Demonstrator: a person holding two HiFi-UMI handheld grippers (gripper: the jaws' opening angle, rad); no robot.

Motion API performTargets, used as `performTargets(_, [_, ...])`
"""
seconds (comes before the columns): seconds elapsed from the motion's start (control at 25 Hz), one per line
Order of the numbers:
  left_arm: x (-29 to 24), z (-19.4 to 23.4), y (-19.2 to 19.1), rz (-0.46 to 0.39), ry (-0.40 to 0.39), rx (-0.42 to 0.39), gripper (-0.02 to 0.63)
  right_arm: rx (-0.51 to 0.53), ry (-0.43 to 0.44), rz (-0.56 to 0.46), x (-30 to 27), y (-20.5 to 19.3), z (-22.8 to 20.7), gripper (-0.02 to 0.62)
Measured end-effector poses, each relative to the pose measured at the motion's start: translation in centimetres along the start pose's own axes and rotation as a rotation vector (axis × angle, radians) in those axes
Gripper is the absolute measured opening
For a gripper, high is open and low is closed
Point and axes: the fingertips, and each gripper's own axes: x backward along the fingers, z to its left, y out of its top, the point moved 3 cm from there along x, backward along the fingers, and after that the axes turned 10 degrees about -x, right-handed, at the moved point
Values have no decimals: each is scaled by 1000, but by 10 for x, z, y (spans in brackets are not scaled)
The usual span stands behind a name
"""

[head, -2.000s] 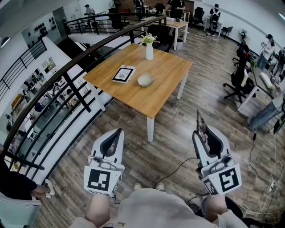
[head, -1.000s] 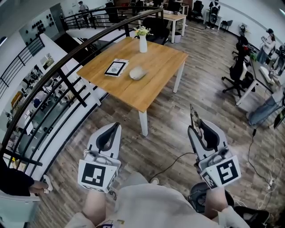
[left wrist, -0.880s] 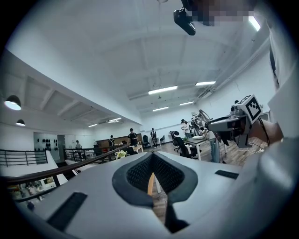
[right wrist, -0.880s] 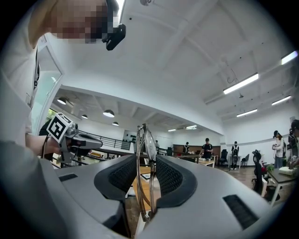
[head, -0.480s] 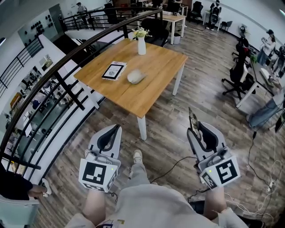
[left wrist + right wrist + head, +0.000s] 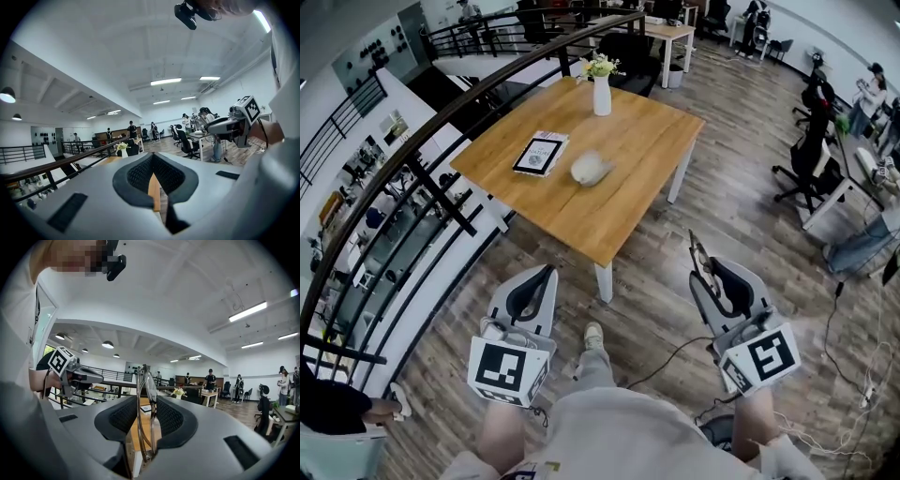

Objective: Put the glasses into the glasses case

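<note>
The glasses case (image 6: 591,169), a pale grey oval pouch, lies near the middle of the wooden table (image 6: 647,141) ahead of me. My right gripper (image 6: 705,267) is shut on the folded thin-framed glasses (image 6: 700,255), which stand upright between its pads and stick out past the tips. In the right gripper view the glasses (image 6: 139,418) rise between the dark pads of the right gripper (image 6: 147,397). My left gripper (image 6: 547,274) is held level at my left with its tips together and nothing in it. Its pads (image 6: 136,173) frame only a thin strip of the table. Both grippers are over the floor, well short of the table.
On the table also stand a white vase with flowers (image 6: 602,89) and a flat tablet-like book (image 6: 540,154). A dark railing (image 6: 441,141) runs along the left over a lower floor. Office chairs (image 6: 811,159) and desks are at the right; a cable (image 6: 675,354) lies on the floor.
I have walked forward: the table sits closer and a foot shows below. Both grippers came along, level as before, with the glasses still in the right one.
</note>
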Motion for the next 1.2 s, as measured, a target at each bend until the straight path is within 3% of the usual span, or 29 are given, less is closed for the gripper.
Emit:
performTargets(0.32, [-69,76,-30,16,-4,40,15,2,38,40,-104,7,-22,146])
performTargets(0.48, [-106,112,-46,43,-42,58,15,38,14,69,-158,16,-32,146])
performTargets(0.68, [-148,168,-68,58,-72,89,15,27,44,112,-241,26,-37,146])
performTargets(0.96, [-215,207,-110,82,-93,142,15,127,89,198,-324,12,-57,146])
performTargets(1.2, [-238,207,-133,114,-124,175,15,124,151,236,-365,6,-72,146])
